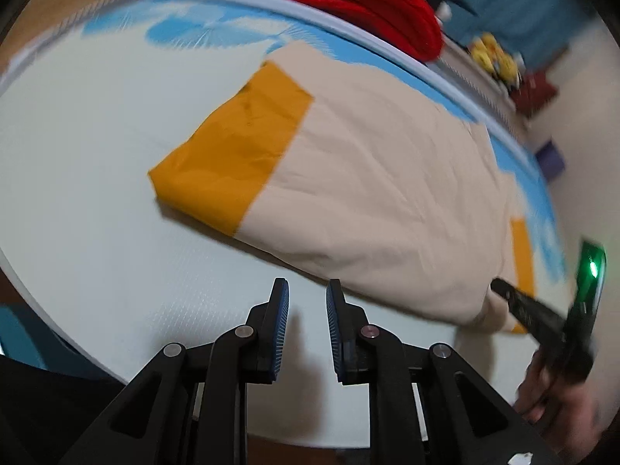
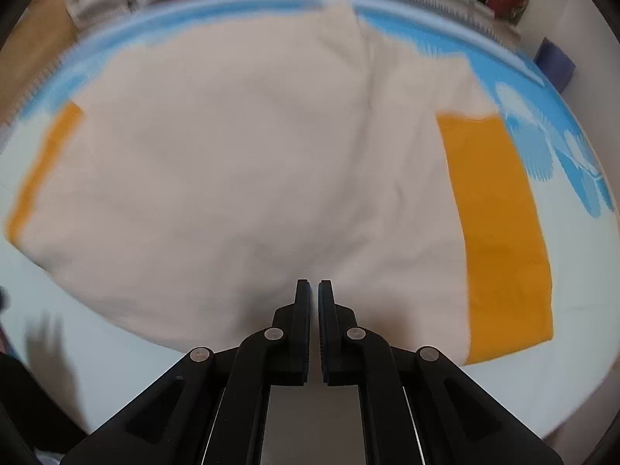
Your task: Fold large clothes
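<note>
Cream garment [image 2: 240, 178] w/ orange sleeves lay flat on bed [image 1: 77, 201], long axis left-right. Right hand-held gripper [image 2: 314, 290] sat over its near hem, nearly closed, gripping nothing; left hand-held gripper [image 1: 307, 290] released, just short.

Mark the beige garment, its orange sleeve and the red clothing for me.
beige garment [image 2: 240, 178]: right wrist view, middle of the body.
orange sleeve [image 1: 236, 147]: left wrist view, sleeve centre.
red clothing [image 1: 368, 4]: left wrist view, top of the pile.

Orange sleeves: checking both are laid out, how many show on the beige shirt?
2: one orange sleeve at the shirt's right, the other at its left edge.
</note>
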{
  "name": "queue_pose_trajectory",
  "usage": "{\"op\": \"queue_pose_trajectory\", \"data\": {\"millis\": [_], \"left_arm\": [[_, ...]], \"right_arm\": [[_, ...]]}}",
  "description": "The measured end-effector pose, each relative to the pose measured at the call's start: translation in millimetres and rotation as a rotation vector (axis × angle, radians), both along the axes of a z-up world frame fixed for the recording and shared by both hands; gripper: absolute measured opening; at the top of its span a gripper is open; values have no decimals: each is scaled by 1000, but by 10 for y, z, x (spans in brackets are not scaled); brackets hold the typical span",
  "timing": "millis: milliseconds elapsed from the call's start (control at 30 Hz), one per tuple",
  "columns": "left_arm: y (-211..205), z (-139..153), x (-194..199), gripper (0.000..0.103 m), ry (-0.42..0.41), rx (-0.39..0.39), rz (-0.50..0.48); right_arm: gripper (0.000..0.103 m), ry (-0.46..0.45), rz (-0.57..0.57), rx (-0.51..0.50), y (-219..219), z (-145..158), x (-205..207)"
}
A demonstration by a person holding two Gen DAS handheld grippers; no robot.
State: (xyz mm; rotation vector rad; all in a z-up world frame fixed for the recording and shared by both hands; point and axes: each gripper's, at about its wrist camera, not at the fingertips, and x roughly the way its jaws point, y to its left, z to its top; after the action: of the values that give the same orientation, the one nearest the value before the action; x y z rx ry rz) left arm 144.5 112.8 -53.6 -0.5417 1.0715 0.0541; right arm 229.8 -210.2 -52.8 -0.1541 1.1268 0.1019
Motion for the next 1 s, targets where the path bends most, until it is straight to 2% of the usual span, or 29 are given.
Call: {"op": "queue_pose_trajectory", "data": {"millis": [67, 167, 267, 333, 400, 833, 1000], "left_arm": [[126, -83, 20, 17, 10, -75, 41], [285, -266, 45, 26, 27, -192, 102], [391, -366, 62, 35, 36, -242, 160], [417, -409, 88, 41, 52, -272, 184], [429, -450, 104, 41, 65, -285, 201], [464, -539, 101, 46, 99, -287, 245], [625, -653, 6, 46, 100, -368, 295]], "right_arm": [[5, -62, 13, 22, 76, 127, -62], [6, -96, 40, 87, 195, 167, -94], [6, -79, 70, 81, 306, 21, -22], [6, -22, 78, 42, 336, -156, 40], [6, 15, 79, 36, 299, -294, 70], [6, 38, 75, 35, 327, -261, 144], [6, 42, 68, 48, 302, -263, 148]]}}
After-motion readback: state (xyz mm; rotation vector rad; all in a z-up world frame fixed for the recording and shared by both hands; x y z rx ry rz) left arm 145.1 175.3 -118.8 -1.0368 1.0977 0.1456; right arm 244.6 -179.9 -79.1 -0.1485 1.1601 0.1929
